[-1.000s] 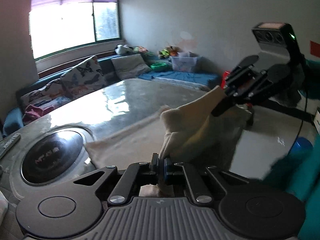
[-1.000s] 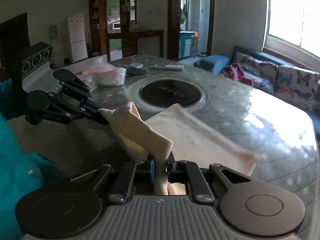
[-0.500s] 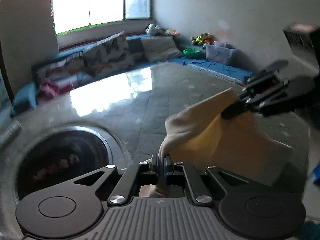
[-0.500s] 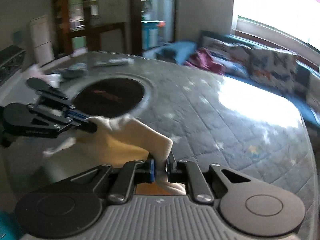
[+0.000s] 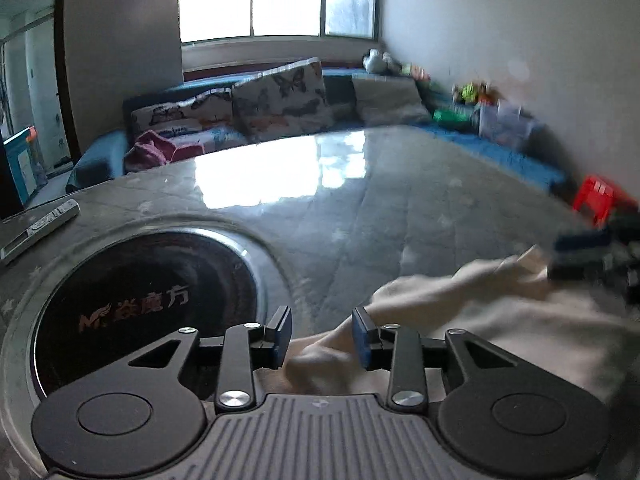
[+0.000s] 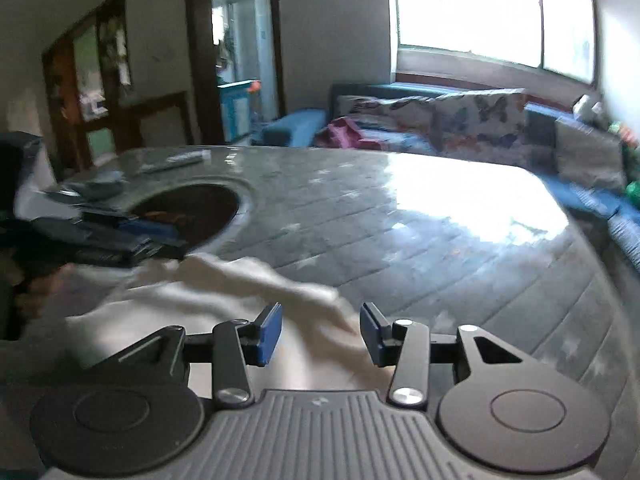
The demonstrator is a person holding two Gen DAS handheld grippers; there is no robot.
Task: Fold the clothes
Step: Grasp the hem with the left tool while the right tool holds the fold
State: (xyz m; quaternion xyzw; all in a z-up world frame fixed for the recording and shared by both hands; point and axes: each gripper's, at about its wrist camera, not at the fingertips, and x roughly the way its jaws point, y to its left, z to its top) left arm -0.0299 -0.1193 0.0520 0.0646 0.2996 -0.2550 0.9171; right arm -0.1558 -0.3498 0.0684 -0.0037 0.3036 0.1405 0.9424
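A cream cloth (image 5: 500, 320) lies in a folded heap on the grey quilted table (image 5: 360, 208). My left gripper (image 5: 322, 336) is open, its jaws apart over one end of the cloth. In the right wrist view the cloth (image 6: 224, 296) lies under my right gripper (image 6: 320, 334), which is also open and holds nothing. The right gripper shows blurred at the right of the left wrist view (image 5: 588, 256). The left gripper shows blurred at the left of the right wrist view (image 6: 108, 236).
A round black cooktop (image 5: 140, 300) is set into the table beside the cloth. A remote control (image 5: 40, 230) lies at the table's left edge. A sofa with cushions (image 5: 260, 108) stands behind the table. A red stool (image 5: 596, 196) stands at right.
Both grippers have lowered the lifted cloth forward onto the table and opened, letting go of it. The cloth now lies folded over itself.
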